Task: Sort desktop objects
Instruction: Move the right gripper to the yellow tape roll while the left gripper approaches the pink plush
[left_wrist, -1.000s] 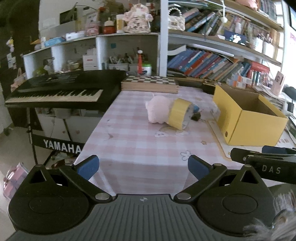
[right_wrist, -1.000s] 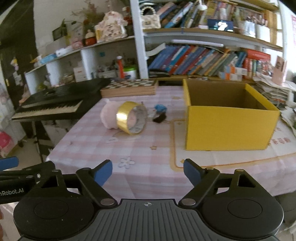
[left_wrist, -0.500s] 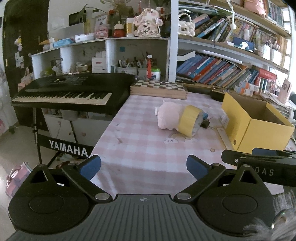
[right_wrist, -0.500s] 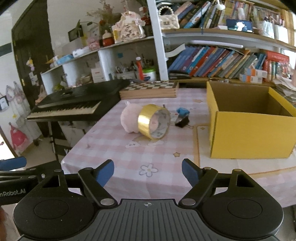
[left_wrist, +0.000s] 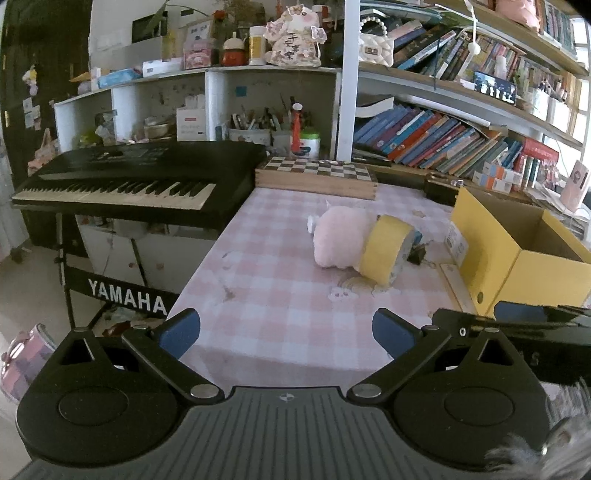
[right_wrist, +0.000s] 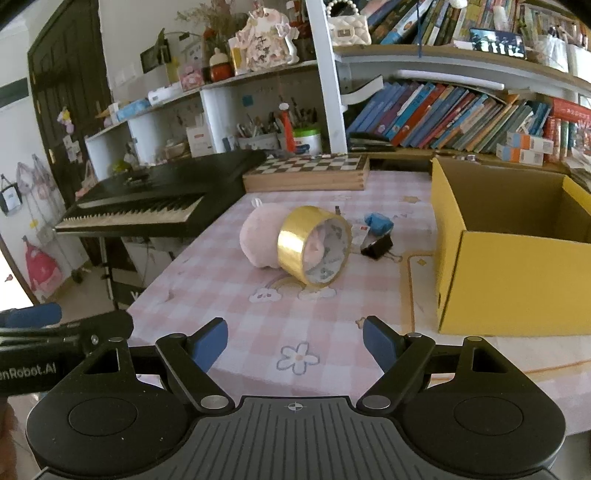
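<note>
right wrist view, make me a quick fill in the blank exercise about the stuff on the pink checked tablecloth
1. The gold roll of tape leans against the pink ____ toy.
2. The yellow cardboard box stands open and looks ____ inside.
3. The black binder clip lies between the tape roll and the ____.
4. Both the left gripper and the right gripper are ____.

Missing words: plush; empty; box; open

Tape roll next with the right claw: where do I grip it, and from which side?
Probably pinch the tape roll's upper rim from above: one finger through its open core, one on the gold outer band. It stands tilted on edge against the pink plush, hole toward the right claw, which hangs open.
</note>
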